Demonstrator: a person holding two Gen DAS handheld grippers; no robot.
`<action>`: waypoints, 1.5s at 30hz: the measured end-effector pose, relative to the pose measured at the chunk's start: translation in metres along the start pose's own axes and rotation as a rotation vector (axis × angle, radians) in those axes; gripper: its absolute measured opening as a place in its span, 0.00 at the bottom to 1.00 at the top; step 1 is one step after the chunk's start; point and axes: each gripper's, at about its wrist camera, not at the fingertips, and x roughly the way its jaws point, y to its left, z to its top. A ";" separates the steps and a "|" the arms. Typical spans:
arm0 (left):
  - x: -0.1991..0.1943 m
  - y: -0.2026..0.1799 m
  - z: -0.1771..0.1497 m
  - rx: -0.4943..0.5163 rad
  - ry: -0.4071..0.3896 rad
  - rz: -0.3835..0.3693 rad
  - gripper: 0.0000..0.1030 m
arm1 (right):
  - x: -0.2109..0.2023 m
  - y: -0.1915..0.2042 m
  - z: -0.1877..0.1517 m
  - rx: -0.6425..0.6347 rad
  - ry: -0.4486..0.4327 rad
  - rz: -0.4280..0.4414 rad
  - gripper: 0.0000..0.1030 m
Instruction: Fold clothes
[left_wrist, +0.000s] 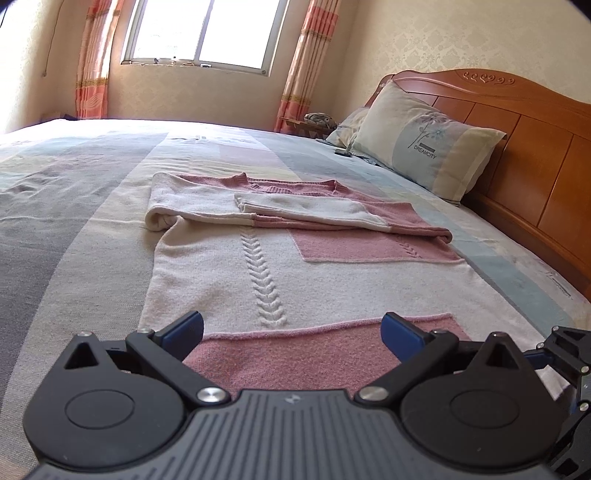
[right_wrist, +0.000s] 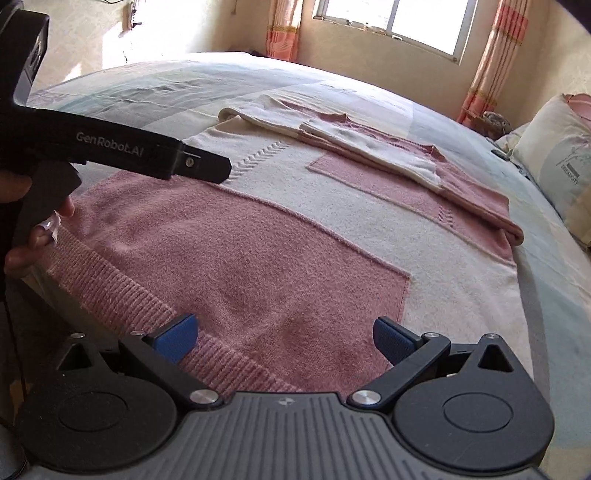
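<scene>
A pink and cream knitted sweater (left_wrist: 258, 266) lies flat on the bed (left_wrist: 74, 192), its ribbed hem (right_wrist: 122, 288) at the near edge of the mattress and its collar toward the far side. Both sleeves are folded across the chest, one lying on the other. The sweater's right side runs close to the pillows (left_wrist: 424, 147) and the wooden headboard (left_wrist: 524, 140).

The left gripper (left_wrist: 291, 334) sits low at the near edge over the pink hem band, its blue-padded jaws spread wide with nothing between them. The right gripper (right_wrist: 284, 338) is beside it over the hem, jaws also wide and holding nothing; the ribbed edge passes under its left finger. In the right wrist view the left gripper's black body and the person's hand (right_wrist: 33, 232) on its handle show near the sweater's near left corner.

Bare striped bedcover stretches to the left of the sweater and beyond it toward the window (left_wrist: 207, 29) and curtains (left_wrist: 92, 59).
</scene>
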 end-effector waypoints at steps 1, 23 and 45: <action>-0.001 0.001 0.000 0.001 0.000 0.002 0.99 | -0.004 -0.003 -0.005 0.024 0.007 0.007 1.00; -0.004 0.007 -0.001 -0.023 0.001 -0.010 0.99 | -0.006 -0.016 -0.001 0.242 0.024 0.193 1.00; -0.007 0.019 0.000 -0.068 0.016 -0.030 0.99 | 0.002 0.026 0.028 0.137 -0.030 0.311 1.00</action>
